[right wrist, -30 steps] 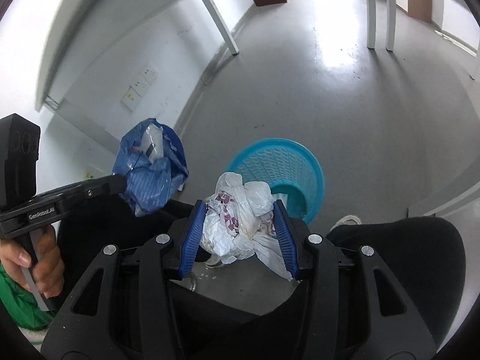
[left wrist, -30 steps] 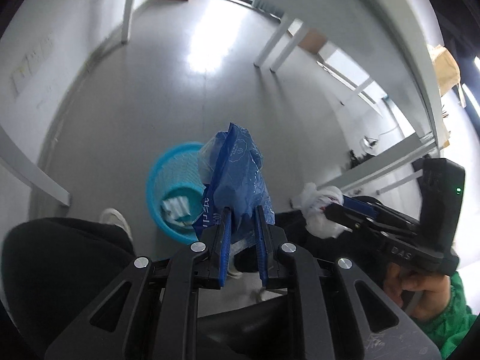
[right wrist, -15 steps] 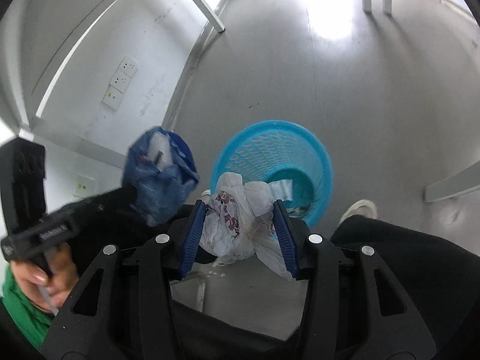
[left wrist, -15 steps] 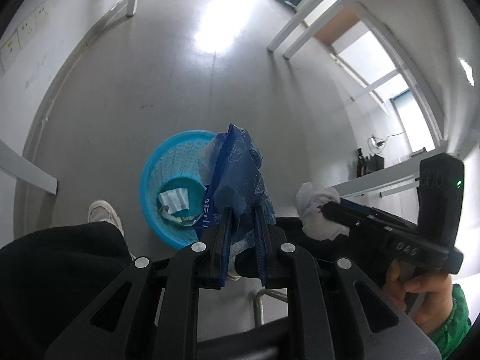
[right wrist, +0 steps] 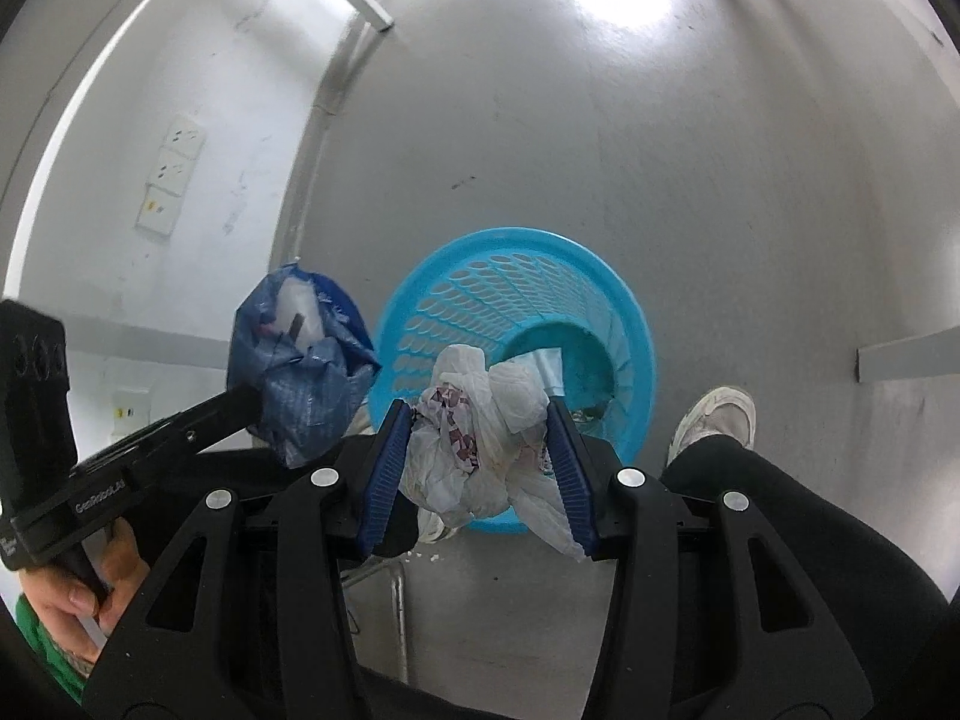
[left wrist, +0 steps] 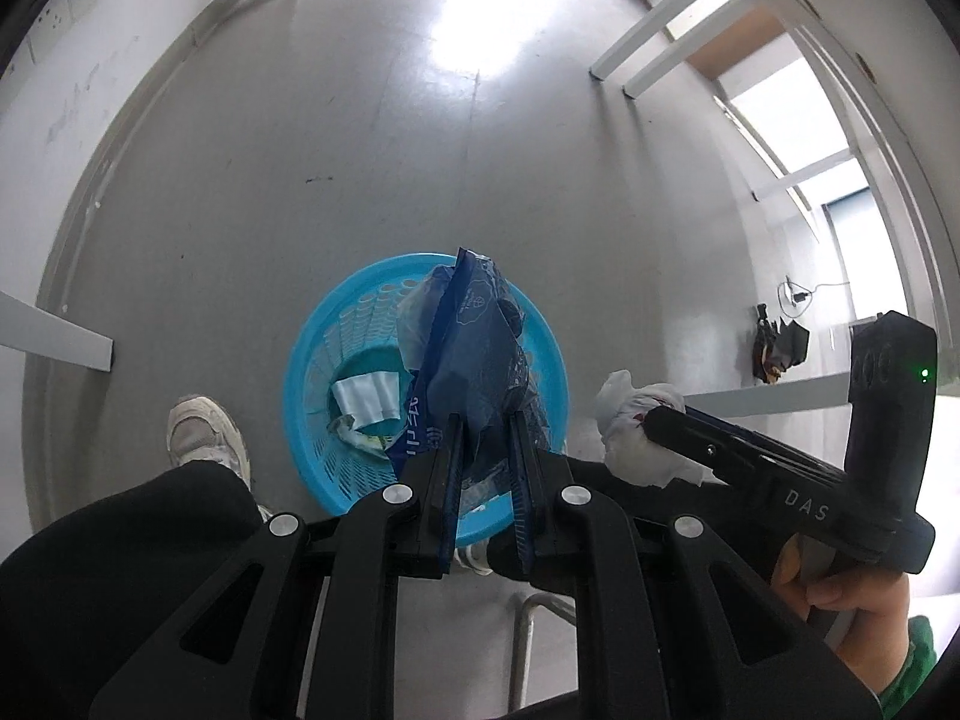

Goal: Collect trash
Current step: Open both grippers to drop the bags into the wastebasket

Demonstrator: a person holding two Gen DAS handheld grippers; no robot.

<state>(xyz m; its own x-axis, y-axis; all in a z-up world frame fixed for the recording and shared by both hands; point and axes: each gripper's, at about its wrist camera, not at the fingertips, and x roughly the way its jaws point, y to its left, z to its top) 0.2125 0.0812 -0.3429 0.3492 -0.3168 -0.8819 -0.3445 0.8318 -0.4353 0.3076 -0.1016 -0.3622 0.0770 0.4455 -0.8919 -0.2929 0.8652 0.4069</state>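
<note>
Grey floor carried the blue basket (left wrist: 543, 360) – directly beneath the left hand-held gripper (left wrist: 485, 468), clamped on a blue wrapper (left wrist: 474, 354); at its 3 o'clock the right hand-held gripper (right wrist: 477, 456) clamped a white bag (right wrist: 474, 438).

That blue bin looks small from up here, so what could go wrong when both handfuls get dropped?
The blue wrapper in the left gripper hangs over the blue bin, but the white crumpled bag in the right gripper seems nearer the rim's close edge, so it may land on the floor. Light plastic could also cling to the fingers instead of falling.
</note>
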